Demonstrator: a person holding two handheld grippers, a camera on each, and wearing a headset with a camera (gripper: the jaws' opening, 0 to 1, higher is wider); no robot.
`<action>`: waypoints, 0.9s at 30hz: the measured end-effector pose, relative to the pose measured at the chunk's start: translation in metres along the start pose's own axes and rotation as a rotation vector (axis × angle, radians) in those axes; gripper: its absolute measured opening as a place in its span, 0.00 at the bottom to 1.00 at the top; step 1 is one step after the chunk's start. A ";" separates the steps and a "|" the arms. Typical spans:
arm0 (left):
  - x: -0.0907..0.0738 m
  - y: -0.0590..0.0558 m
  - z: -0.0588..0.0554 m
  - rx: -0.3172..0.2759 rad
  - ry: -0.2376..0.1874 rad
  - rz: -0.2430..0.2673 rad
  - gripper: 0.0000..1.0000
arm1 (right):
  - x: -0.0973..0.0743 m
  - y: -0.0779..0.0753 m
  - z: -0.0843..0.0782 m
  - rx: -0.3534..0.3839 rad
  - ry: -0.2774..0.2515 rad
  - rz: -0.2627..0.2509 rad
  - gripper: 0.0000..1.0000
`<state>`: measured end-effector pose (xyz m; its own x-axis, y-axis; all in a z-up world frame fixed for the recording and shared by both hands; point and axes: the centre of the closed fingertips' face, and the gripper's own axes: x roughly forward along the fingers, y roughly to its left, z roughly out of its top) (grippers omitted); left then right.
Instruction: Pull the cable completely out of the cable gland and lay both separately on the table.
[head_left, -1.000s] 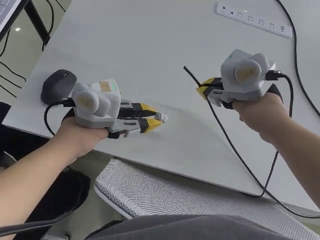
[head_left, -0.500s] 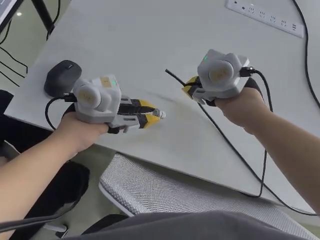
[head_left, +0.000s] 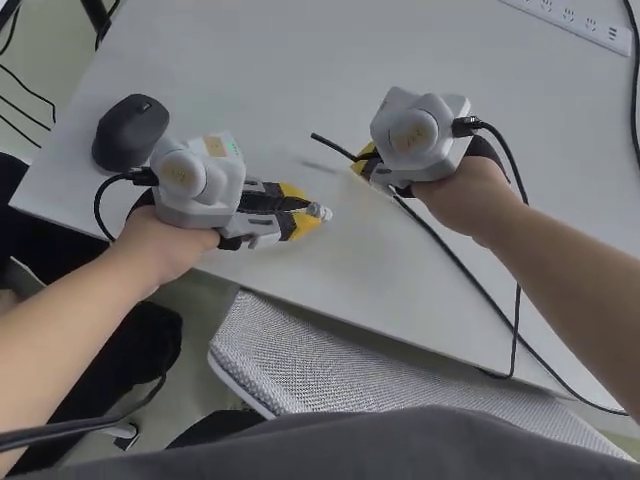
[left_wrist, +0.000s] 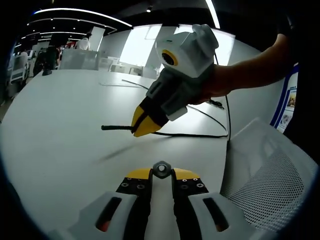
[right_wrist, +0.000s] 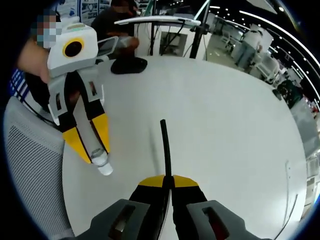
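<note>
- A small pale plastic cable gland (left_wrist: 161, 170) is sitting between the yellow tips of the left gripper (head_left: 305, 213). Seen end-on in the left gripper view, it looks hex-shaped around a round bore. The jaws are clamping it from both sides.
- The right gripper (head_left: 362, 165) is pinching a thin, smooth black cable (head_left: 335, 149) between its yellow-tipped jaws. A short straight end is sticking out past the tips.
- The rest of the cable is trailing back under the hand and across the matte white tabletop (head_left: 250, 70) toward its near edge on the right.
- The cable and the gland are hanging apart, with no part of the cable inside the bore. The free cable end is pointing past the gland, not at it.
- The gland is hovering over the tabletop close to its near edge. The cable end is hovering farther in, toward the middle.
- The left hand (head_left: 165, 250) is wrapping around the grey-white plastic body of its gripper. The forearm is coming in from the lower left and the jaws are pointing right, along the near edge.
- The right hand (head_left: 460, 195) is gripping its tool from behind. The forearm is reaching in from the lower right and the jaws are aiming left and away.
- A rounded matte black computer mouse (head_left: 128, 130) is lying near the left edge of the tabletop.
- A white power strip (head_left: 580, 20) is lying by the far right corner.
- A grey mesh chair seat (head_left: 330, 370) is showing below the near edge.
</note>
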<state>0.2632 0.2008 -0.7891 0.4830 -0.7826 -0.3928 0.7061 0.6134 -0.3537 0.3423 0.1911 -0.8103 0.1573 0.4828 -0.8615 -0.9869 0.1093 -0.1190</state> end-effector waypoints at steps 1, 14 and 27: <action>0.000 0.000 -0.001 0.001 0.001 0.001 0.15 | 0.001 0.000 0.000 -0.002 0.002 0.002 0.00; 0.002 0.006 -0.005 -0.021 0.000 0.010 0.16 | 0.009 0.002 -0.003 0.003 0.016 0.030 0.00; 0.002 0.008 -0.010 -0.008 0.022 0.021 0.16 | 0.010 0.004 -0.002 0.031 0.004 0.043 0.00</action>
<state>0.2646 0.2053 -0.8007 0.4858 -0.7670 -0.4190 0.6920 0.6304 -0.3517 0.3400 0.1945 -0.8206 0.1143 0.4838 -0.8677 -0.9911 0.1149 -0.0665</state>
